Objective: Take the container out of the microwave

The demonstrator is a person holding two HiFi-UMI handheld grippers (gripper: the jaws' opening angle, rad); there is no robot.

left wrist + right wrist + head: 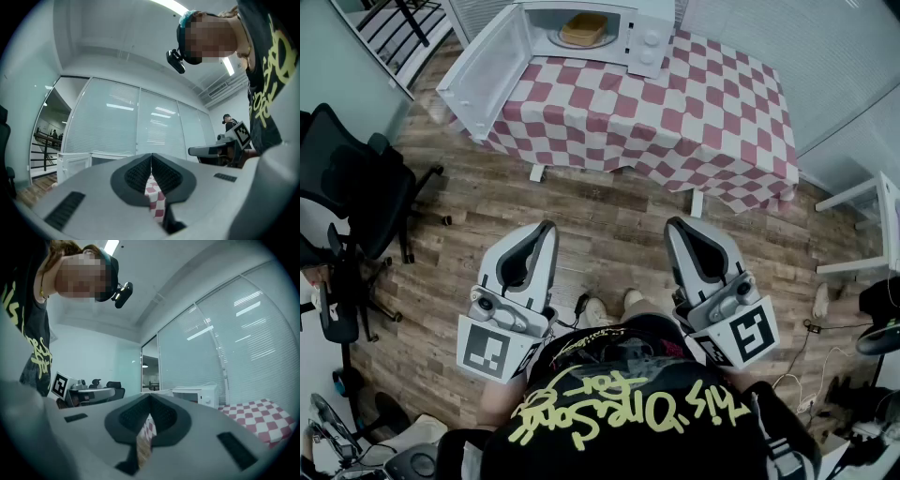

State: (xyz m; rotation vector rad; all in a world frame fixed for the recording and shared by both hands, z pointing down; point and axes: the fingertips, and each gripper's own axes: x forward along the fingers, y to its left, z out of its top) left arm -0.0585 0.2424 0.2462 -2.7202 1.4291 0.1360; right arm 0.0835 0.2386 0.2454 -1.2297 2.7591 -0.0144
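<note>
Head view: tan squarish container (584, 28) sits inside the white microwave (652, 42), door open, frame top. My left tongs (546, 228) and right tongs (673, 225) hang low, well apart from it.
Left gripper view: jaws together, empty.
Right gripper view: same, since nothing is within reach yet.

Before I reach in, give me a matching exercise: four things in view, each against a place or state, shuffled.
Things:
1 door
2 container
3 left tool
4 chair

Places or states:
A inside the microwave
B shut, empty
C swung open
D left of the table

Pairs: 1-C; 2-A; 3-B; 4-D.
</note>
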